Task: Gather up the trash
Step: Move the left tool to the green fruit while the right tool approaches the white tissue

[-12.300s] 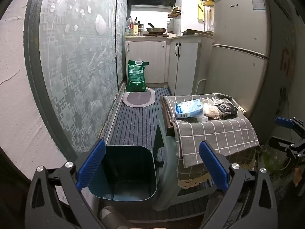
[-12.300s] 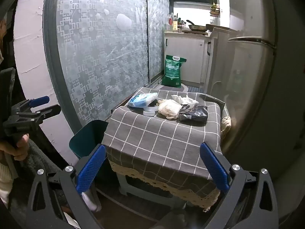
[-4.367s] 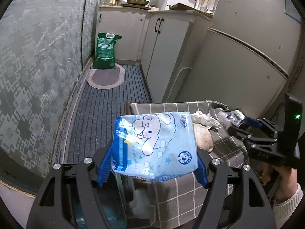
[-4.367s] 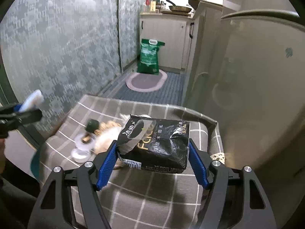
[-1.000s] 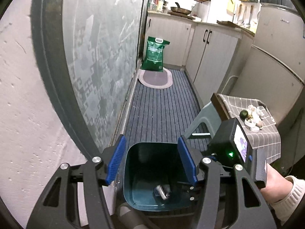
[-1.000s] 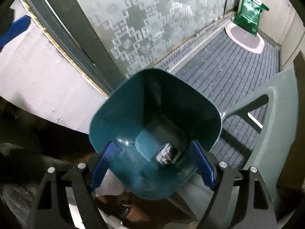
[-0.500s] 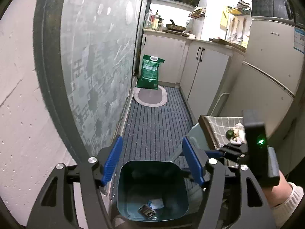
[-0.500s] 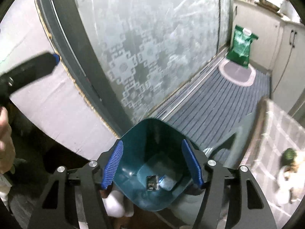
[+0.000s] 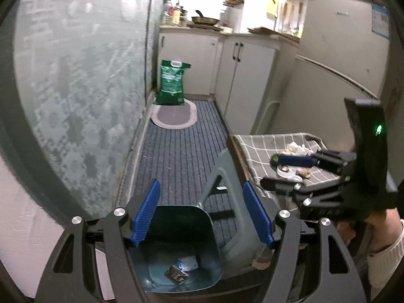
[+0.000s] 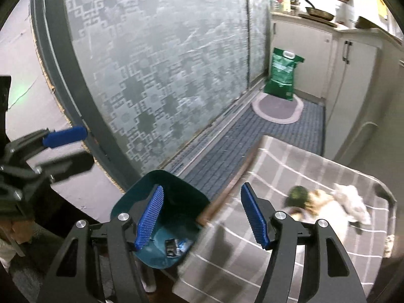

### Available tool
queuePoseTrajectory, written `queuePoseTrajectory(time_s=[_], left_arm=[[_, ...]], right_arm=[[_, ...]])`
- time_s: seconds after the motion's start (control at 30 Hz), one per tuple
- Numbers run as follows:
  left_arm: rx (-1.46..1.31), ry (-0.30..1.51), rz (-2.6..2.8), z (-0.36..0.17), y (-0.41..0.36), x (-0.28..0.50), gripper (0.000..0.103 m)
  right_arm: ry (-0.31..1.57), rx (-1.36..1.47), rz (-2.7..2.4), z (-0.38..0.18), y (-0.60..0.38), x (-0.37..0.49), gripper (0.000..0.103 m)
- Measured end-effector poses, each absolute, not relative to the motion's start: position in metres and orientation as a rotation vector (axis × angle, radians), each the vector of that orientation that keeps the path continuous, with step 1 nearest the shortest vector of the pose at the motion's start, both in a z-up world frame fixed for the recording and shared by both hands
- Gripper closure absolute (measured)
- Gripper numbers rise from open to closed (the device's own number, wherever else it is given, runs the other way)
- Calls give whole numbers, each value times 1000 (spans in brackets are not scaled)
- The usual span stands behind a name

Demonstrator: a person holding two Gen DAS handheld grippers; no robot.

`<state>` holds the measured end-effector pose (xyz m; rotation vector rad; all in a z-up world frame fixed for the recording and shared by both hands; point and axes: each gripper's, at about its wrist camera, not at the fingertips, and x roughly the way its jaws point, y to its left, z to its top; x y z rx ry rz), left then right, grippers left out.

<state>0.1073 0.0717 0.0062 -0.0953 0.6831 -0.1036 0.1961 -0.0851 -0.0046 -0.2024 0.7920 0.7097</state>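
The blue wipes packet and the black tissue pack, clamped in the two claws a few seconds ago, are now seen lying at the bottom of the teal bin, so two pieces of trash have been dealt with. Directly below and just ahead of the left claw, whose blue pads stand apart with nothing between them, the bin is seen from above; the blue packet and the black pack lie touching each other on its floor. A grey plastic chair leans against the bin's right side, under the right pad.

Further right, the right claw has been swung away from the bin towards the worktop, which is covered by a grey checked cloth. Its pads are also spread and empty. The bin sits below its left pad, while ahead and to the right of its right pad the remaining trash is left on the cloth: a dark green round thing, a pale brownish lump touching it, and crumpled white tissue beside that. These frames are motion-blurred, so finer detail cannot be told.

The task is judged partly done; a further pickup from the worktop is called for next.
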Motion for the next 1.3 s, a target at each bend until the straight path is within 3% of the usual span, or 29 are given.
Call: queuePoseTrajectory(time_s=[0.23,0.57,1.3], left_arm=[[-93,723,-161,-6,41,124,32],[-87,736,-222,-13,2,143,34],[-131,801,-266,-48,-52,219,39]], right_arm=[[777,-147,633,5,-135,207,39],[802,-88,551,1,-191,222,52],[898,-20,590,-21,-242,251,65]])
